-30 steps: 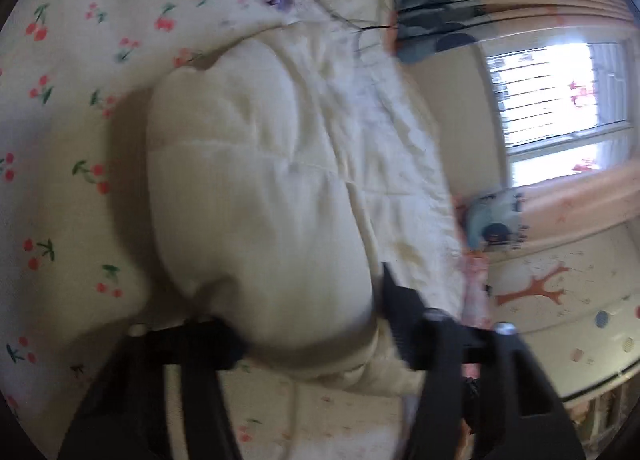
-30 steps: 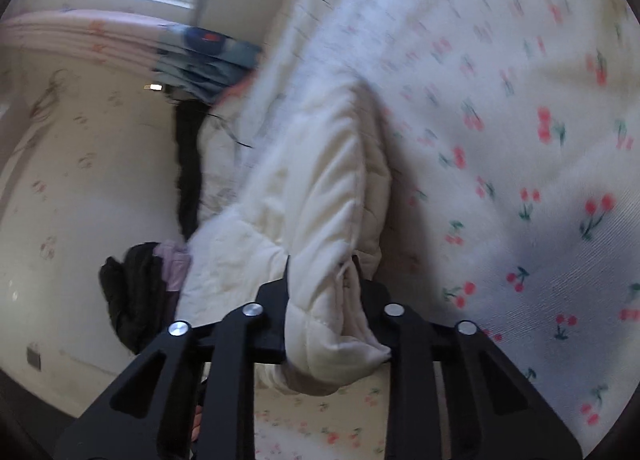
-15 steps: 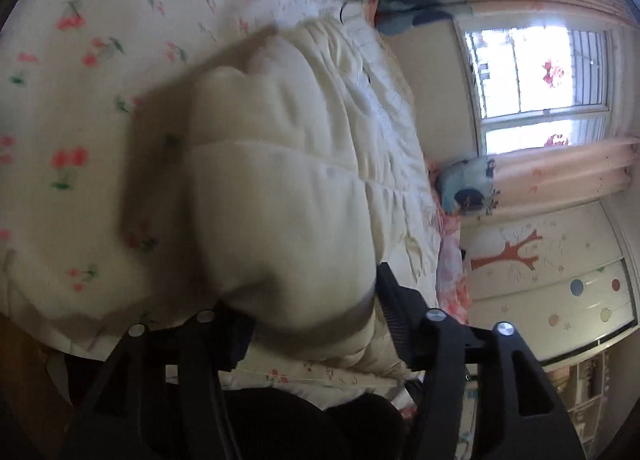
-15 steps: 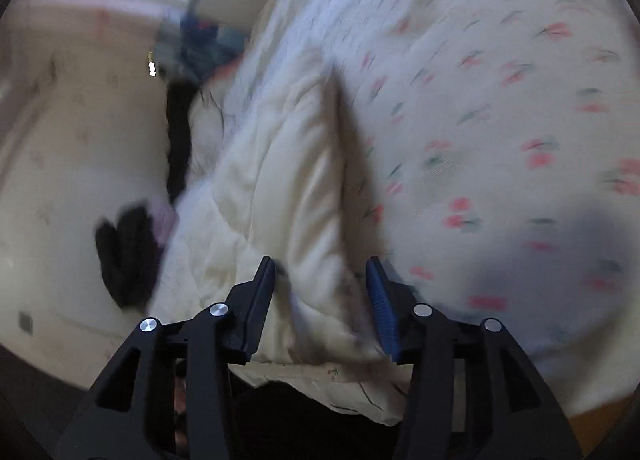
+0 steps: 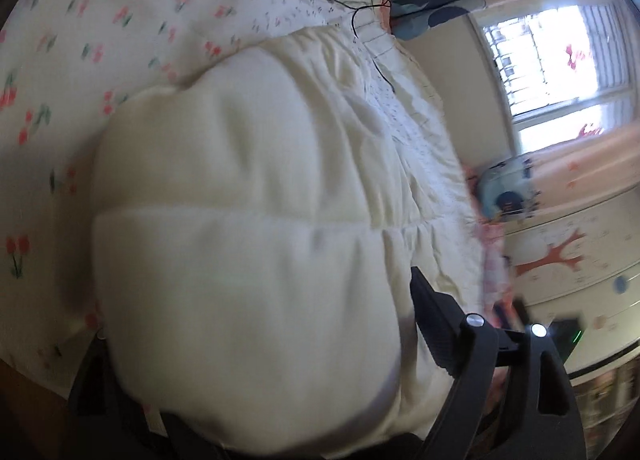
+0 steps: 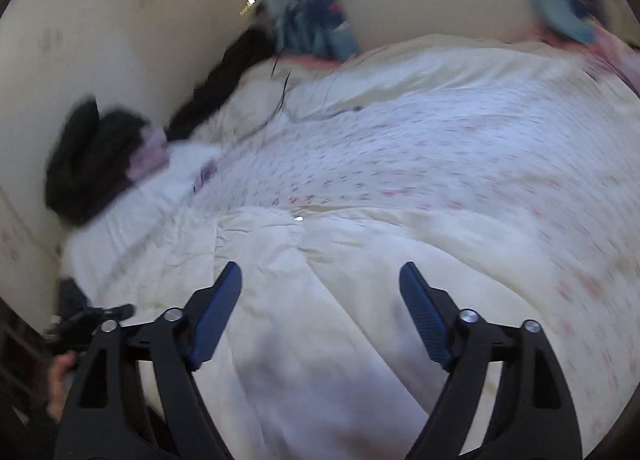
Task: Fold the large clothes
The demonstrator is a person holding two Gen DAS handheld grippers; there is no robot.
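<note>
right gripper (image 6: 320,312) jaws wide, just been opening, nothing clamped, above cream puffy coat (image 6: 320,340) | left gripper (image 5: 260,340) jaws just been opening, coat bulk between fingers, pads off it | coat lies on cherry-print bedspread (image 5: 100,40)

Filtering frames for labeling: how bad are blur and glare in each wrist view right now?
Left wrist: window blown out, cream puffy coat soft, bedspread print smeared. Right wrist: heavy motion blur across the bed, dark clothes streaked; gripper fingers sharp.
</note>
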